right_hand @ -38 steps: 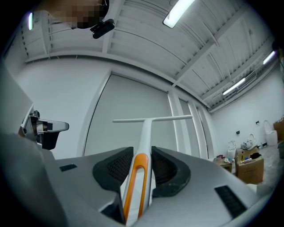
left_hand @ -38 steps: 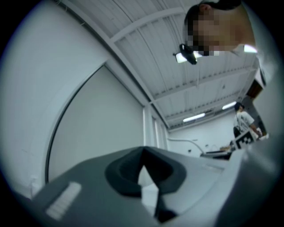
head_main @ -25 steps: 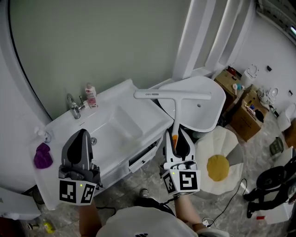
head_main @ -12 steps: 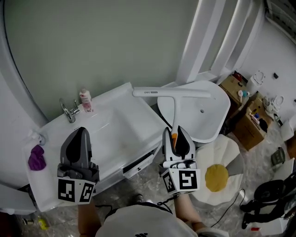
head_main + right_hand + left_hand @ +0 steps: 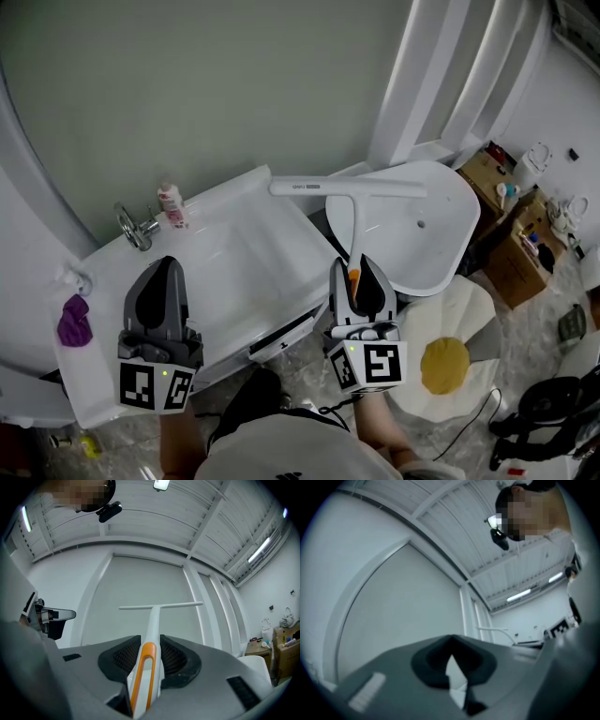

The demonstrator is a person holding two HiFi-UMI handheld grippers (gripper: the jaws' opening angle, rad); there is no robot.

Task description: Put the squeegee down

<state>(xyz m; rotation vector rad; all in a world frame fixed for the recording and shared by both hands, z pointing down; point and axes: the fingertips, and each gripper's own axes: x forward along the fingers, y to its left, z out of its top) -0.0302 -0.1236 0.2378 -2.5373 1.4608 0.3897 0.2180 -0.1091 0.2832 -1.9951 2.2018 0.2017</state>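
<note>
A white squeegee [image 5: 353, 190] with an orange-trimmed handle stands out ahead of my right gripper [image 5: 356, 270], which is shut on the handle. Its long blade lies crosswise above the right end of the white sink counter [image 5: 267, 202]. In the right gripper view the squeegee [image 5: 153, 620] runs straight out between the dark pads of the right gripper [image 5: 148, 644], with the blade against the grey wall. My left gripper [image 5: 164, 270] hovers over the front of the counter, shut and holding nothing. The left gripper [image 5: 451, 641] faces the grey wall panel.
A faucet [image 5: 136, 228] and a pink bottle [image 5: 171, 204] stand at the back of the counter. A purple cloth [image 5: 73, 321] lies at its left end. A white tub [image 5: 427, 239] leans at the right, with cardboard boxes [image 5: 520, 248] and an egg-shaped mat [image 5: 445, 361] on the floor.
Both grippers have moved forward together toward the wall, and the sink counter now lies closer under them. The right gripper keeps its grip on the squeegee.
</note>
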